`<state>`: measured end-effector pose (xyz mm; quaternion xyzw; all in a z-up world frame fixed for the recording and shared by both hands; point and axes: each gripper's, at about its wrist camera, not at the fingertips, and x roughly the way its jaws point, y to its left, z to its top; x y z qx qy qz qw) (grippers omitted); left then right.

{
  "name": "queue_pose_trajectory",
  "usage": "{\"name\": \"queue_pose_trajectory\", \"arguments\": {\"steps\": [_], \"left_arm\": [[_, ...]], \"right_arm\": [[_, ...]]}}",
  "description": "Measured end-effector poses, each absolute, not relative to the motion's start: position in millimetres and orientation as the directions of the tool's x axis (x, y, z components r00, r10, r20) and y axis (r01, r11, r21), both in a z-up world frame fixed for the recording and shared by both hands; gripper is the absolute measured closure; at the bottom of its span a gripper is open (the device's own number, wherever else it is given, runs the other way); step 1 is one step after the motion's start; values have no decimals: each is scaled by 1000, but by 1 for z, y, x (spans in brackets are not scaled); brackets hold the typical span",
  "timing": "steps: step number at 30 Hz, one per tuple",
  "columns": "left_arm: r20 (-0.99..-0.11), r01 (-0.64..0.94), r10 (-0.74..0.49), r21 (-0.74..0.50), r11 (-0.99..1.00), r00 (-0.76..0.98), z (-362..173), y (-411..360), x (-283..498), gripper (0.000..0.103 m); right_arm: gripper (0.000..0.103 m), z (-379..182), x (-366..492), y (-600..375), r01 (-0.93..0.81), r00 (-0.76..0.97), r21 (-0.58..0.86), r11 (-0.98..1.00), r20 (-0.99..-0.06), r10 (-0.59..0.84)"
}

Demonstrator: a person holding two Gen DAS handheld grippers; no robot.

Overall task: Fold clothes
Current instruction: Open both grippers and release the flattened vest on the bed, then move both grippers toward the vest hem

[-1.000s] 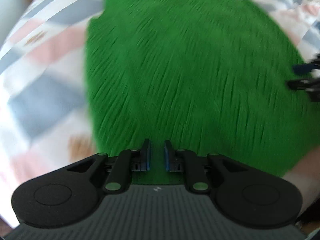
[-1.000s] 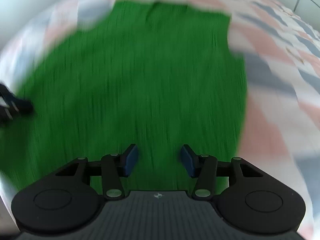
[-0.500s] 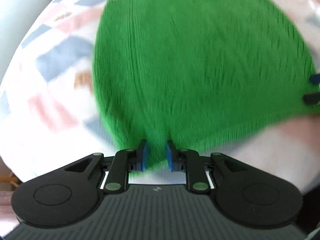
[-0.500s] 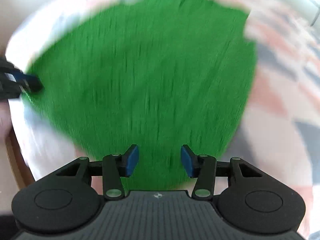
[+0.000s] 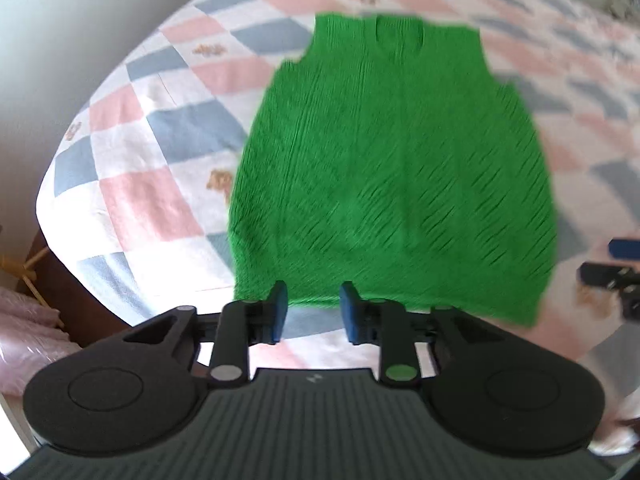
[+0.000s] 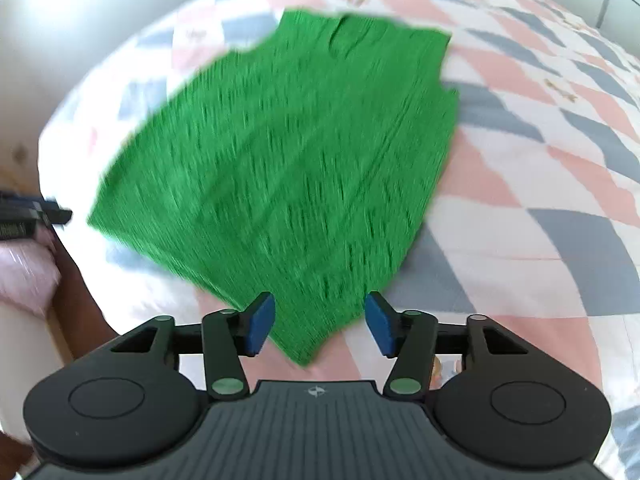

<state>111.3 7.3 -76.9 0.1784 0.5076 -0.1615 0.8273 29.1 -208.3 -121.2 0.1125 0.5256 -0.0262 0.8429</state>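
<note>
Green sleeveless knit top point(image 5: 394, 168) lies spread flat on the checked quilt point(image 5: 160, 128) of the bed, neckline at 12 o'clock, hem at 6. No fold visible yet, so by my read this is the laid-out stage with all folds left. Left claw point(image 5: 313, 312) hangs over the hem's 7 o'clock corner, jaws opening, narrow gap, nothing pinched. Right claw point(image 6: 320, 326) sits over the 5 o'clock corner, jaws opening wider, fabric seen between the pads but not gripped. Frames are blurred.
</note>
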Motion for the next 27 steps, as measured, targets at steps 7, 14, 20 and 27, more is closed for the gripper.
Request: {"name": "queue_pose_trajectory", "arguments": {"steps": [7,14,20,27], "left_arm": [[-880,436,-102,126,891,463,-33,1,99,64],[-866,495,-129,148,856,482,-6,16,74,59],[-865,522,-153,139,841,477,0,45,61,57],[-857,562,-193,130,817,478,7,68,44,52]], "right_arm": [[31,-65,18,-209,247,505,199,948,-861,49],[25,-35,-2,-190,324,522,180,929,-853,-17],[23,-31,-21,-152,352,504,162,922,-863,-41],[23,-20,-44,-119,380,507,146,913,-859,-74]]}}
